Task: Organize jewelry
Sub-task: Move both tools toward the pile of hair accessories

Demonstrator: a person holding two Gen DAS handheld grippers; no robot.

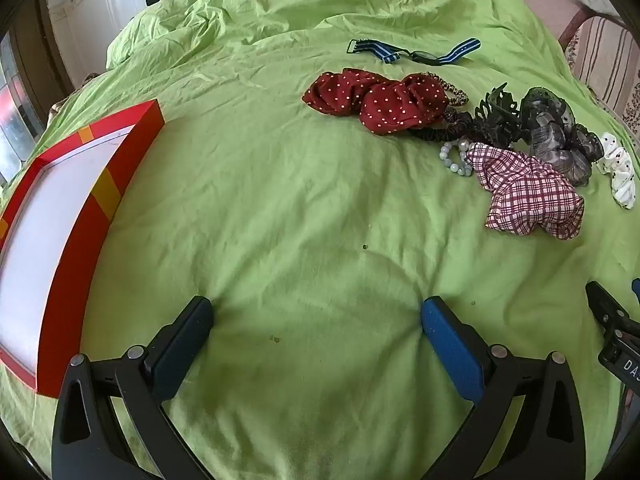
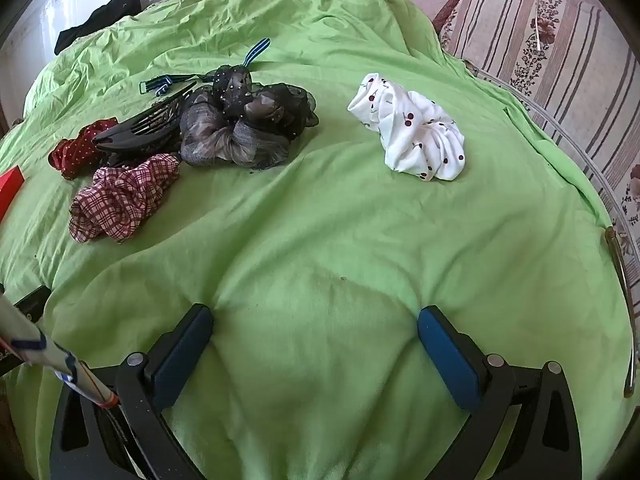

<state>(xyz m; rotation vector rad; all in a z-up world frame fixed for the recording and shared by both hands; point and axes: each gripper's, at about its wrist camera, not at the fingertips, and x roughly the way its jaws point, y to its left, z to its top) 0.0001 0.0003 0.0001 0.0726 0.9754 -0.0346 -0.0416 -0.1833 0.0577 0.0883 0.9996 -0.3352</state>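
Bed covered by a wrinkled lime-green sheet [image 1: 280, 200]. Left claw [image 1: 318, 316] spread wide, nothing between its blue pads, tips low over bare sheet. Right claw [image 2: 315, 320] likewise wide and empty, angled down at the sheet.

Hair and jewelry pieces lie in a loose cluster toward the far right in the left wrist view:
- dark red scrunchie with white dots [image 1: 376, 100], farthest left of the group
- black claw clip [image 1: 498, 110] beside it, touching a grey-and-black sheer scrunchie [image 1: 556, 136]
- pale bead bracelet [image 1: 456, 156] against a maroon-and-white plaid scrunchie [image 1: 528, 196]
- white scrunchie with cherry print [image 2: 408, 136], apart from the rest, to their right
- watch on blue striped strap [image 1: 416, 53], behind the cluster.

Red box with white inside and yellow bands [image 1: 60, 208] sits open at the left edge, well apart from the pieces.
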